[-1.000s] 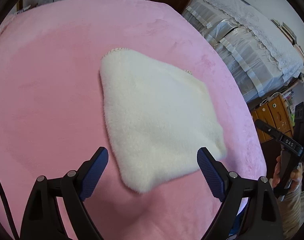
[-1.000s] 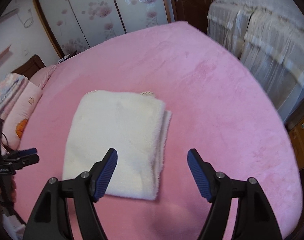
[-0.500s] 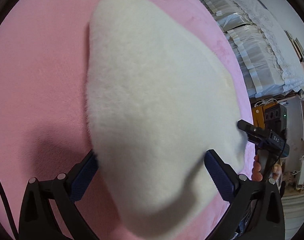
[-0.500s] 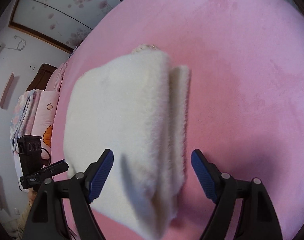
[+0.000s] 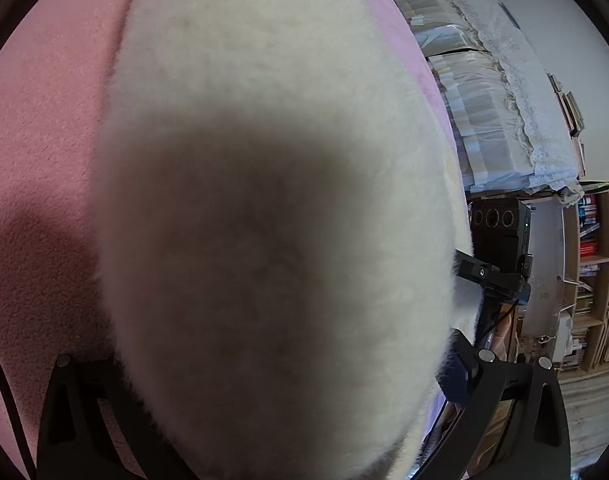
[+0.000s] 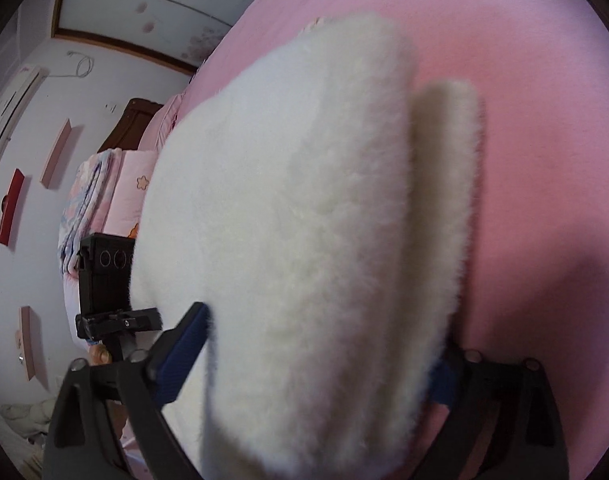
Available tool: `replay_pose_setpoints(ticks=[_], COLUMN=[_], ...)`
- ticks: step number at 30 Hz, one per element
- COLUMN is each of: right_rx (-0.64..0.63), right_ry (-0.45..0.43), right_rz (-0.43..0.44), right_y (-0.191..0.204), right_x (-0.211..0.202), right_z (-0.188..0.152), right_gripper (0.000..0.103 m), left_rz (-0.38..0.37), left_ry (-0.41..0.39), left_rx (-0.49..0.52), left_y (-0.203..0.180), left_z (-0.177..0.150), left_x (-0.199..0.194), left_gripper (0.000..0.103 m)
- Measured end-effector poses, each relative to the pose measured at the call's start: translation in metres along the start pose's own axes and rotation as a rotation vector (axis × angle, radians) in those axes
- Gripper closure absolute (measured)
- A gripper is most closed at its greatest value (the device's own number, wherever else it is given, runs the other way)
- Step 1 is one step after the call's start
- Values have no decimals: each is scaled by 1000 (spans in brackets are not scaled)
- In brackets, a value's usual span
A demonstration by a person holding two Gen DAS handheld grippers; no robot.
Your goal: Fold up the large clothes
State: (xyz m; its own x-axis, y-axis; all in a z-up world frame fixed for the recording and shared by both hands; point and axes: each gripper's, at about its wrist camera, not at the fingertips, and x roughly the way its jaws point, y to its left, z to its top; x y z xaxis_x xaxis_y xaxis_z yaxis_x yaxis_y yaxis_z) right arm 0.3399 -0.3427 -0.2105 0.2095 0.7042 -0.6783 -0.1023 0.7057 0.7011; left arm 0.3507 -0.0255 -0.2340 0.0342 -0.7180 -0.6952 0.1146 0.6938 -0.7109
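We had dropped both grippers onto the folded white fleece garment on the pink bed; left gripper and right gripper, jaws just widened, straddled its near edge, ready to grasp.

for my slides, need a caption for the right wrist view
Open right gripper straddling the near edge of a folded white fleece garment on a pink bed.

1. No legible text, label, brand or number in either wrist view.
2. Book spines on shelf, right edge of left wrist view: printing too small to read.
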Motion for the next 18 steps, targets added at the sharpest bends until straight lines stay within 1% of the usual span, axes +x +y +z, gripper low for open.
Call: replay_pose_setpoints(ticks=[2, 6, 8, 9, 11, 13, 14, 15, 16, 18], right_rx=[-28, -35, -47, -57, -74, -97, -103, -111, -115, -127], right_ry=[10, 20, 18, 10, -11, -39, -52, -71, -89, -126], right_rz=[-28, -37, -62, -86, -136, -160, -164, -173, -180, -193], right_y=[5, 7, 12, 18, 30, 38, 42, 47, 50, 61], right_x=[0, -1, 1, 1, 0, -6, -10, -14, -19, -27], right_z=[-1, -2, 0, -1, -2, -6, -8, -10, -11, -18], right_gripper=[0, 0, 0, 1, 8, 24, 30, 41, 48, 52], left_rz=[6, 46, 80, 107, 157, 198, 219, 236, 257, 280], left_ry=[-8, -22, -60, -77, -106, -135, -155, -169, -188, -216], left_rx=[10, 8, 14, 23, 31, 42, 49, 59, 73, 101], left_y=[0, -6, -9, -12, -19, -28, -35, -40, -47, -57], left_z=[-2, -4, -7, -9, -12, -12, -13, -15, -18, -25], left_x=[0, 0, -3, -4, -5, -6, -9, -11, -14, -21], left_gripper=[0, 0, 1, 3, 8, 17, 20, 24, 27, 31])
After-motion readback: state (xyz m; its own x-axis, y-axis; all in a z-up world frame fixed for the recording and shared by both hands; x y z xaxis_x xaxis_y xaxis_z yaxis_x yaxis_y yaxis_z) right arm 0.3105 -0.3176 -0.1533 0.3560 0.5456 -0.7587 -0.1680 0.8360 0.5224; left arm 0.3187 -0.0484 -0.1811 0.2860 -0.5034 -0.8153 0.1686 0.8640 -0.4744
